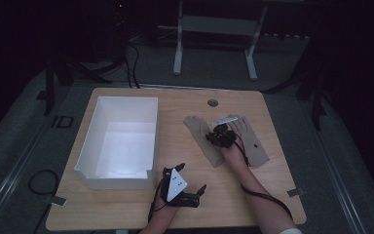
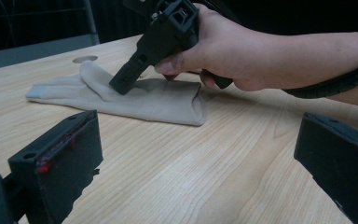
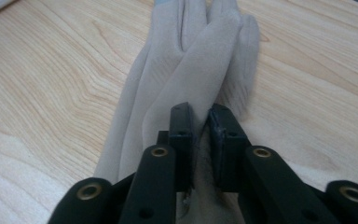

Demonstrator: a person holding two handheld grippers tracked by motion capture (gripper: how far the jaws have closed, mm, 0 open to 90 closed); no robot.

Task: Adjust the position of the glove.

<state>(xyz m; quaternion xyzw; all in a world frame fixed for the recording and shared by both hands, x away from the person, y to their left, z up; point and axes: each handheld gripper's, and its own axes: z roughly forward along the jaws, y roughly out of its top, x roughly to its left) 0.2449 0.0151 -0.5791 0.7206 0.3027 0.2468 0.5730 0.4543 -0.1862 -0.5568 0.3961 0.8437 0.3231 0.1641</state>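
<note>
Two beige gloves lie on the wooden table, one point(image 1: 199, 134) to the left of the other point(image 1: 255, 146). My right gripper point(image 1: 220, 137) points down onto the left glove point(image 3: 200, 51). Its jaws point(image 3: 201, 135) are shut on a raised fold of that glove's cloth. From the left gripper view, the same glove point(image 2: 163, 100) lies flat with the right gripper point(image 2: 121, 86) pressed into it, held by a hand. My left gripper point(image 1: 191, 178) rests near the table's front edge. It stands open point(image 2: 198, 161), with bare wood between its jaws.
A white open box point(image 1: 85, 146) stands on the left half of the table, close to my left gripper. A round cable hole point(image 1: 213, 103) sits near the far edge. A white table frame point(image 1: 177, 48) stands on the floor beyond.
</note>
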